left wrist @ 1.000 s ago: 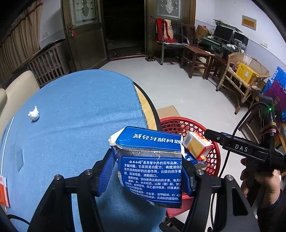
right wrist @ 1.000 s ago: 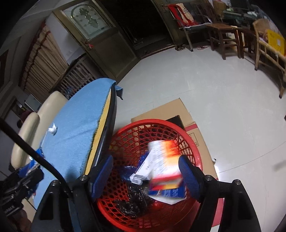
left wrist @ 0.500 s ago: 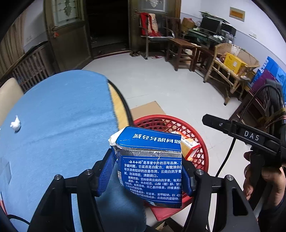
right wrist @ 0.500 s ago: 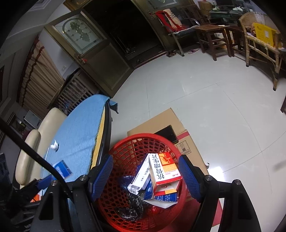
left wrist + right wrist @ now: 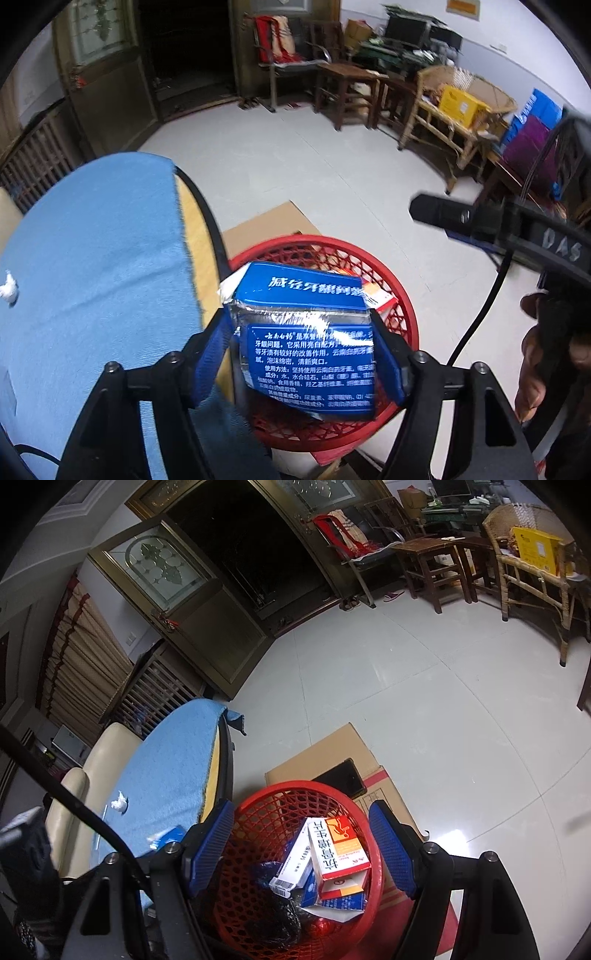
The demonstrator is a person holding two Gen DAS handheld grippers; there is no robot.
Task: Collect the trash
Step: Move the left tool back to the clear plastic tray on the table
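A: Start at the left. What lies on the blue-clothed surface (image 5: 92,266)?

B: A small crumpled white tissue (image 5: 8,290), far out on the cloth near the left edge of the left wrist view. The right wrist view shows it too, close to a cream chair back (image 5: 110,746).

A: And the left gripper (image 5: 301,352)?

B: Its blue-padded fingers (image 5: 212,354) are clenched on a blue toothpaste box (image 5: 306,339), one pad on each side. The box stands roughly upright, its top flap torn and a silver band under the blue lid. It hangs over the surface's edge, above the near rim of the red basket (image 5: 402,295).

A: Where does the basket stand?

B: On the floor just beside the surface, on flattened cardboard (image 5: 332,753).

A: What is in it?

B: From the right wrist view: a red-and-white medicine box (image 5: 338,845) lying on top, a slim white carton (image 5: 295,864) touching its left side, blue packaging beneath, and dark crumpled plastic (image 5: 273,912) at the lower left.

A: The right gripper (image 5: 301,843)?

B: Above the basket, fingers spread wide and holding nothing. In the left wrist view it shows at the far right, a hand (image 5: 535,373) on its grip.
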